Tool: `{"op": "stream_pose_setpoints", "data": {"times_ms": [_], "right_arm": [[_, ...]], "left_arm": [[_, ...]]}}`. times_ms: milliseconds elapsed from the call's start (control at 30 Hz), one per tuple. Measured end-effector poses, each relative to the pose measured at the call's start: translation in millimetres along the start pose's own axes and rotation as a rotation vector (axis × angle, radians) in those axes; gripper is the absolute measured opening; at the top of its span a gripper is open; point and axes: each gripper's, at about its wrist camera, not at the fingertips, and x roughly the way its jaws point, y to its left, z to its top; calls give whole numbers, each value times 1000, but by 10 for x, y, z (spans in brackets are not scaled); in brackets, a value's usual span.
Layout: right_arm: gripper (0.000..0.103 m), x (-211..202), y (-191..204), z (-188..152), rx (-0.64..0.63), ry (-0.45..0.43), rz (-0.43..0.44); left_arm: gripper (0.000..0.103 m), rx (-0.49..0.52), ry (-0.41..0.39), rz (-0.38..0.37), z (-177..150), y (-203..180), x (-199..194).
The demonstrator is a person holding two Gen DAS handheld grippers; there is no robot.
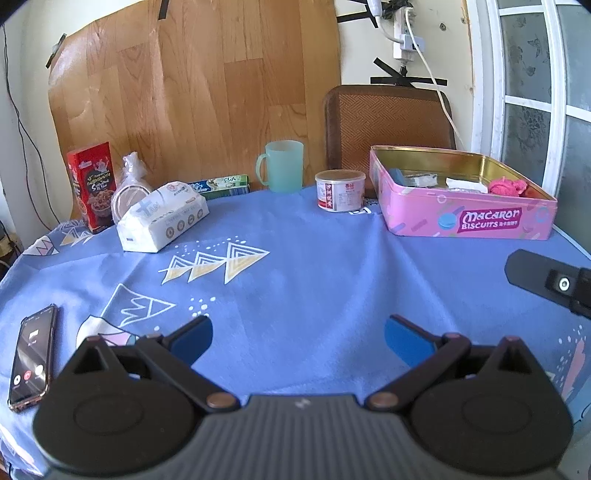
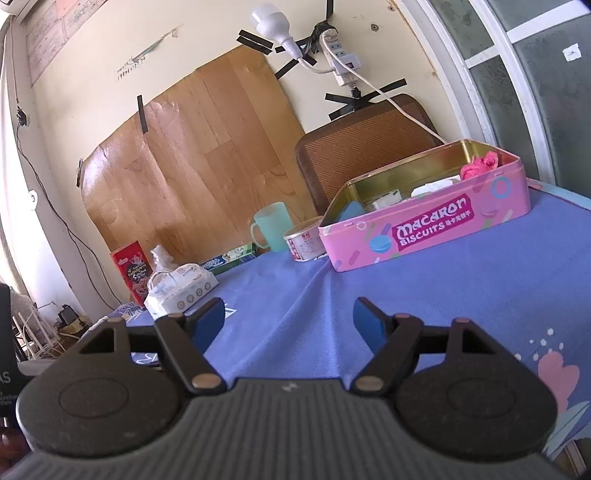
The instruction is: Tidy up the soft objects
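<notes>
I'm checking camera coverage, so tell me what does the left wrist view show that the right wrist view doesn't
Only the left wrist view shows the phone on the tablecloth and part of the right gripper at its right edge. Only the right wrist view shows the light bulb taped to the wall and wall notices at top left. Both share the pink biscuit tin, green mug, small can, tissue pack and red box.
</notes>
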Motion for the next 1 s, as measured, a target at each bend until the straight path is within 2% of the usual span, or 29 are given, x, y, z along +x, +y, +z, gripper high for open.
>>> {"op": "stream_pose_setpoints", "data": {"times_ms": [1000], "right_arm": [[79, 26, -27, -13, -16, -1, 7]], "left_arm": [[103, -5, 21, -27, -54, 8, 19]]}}
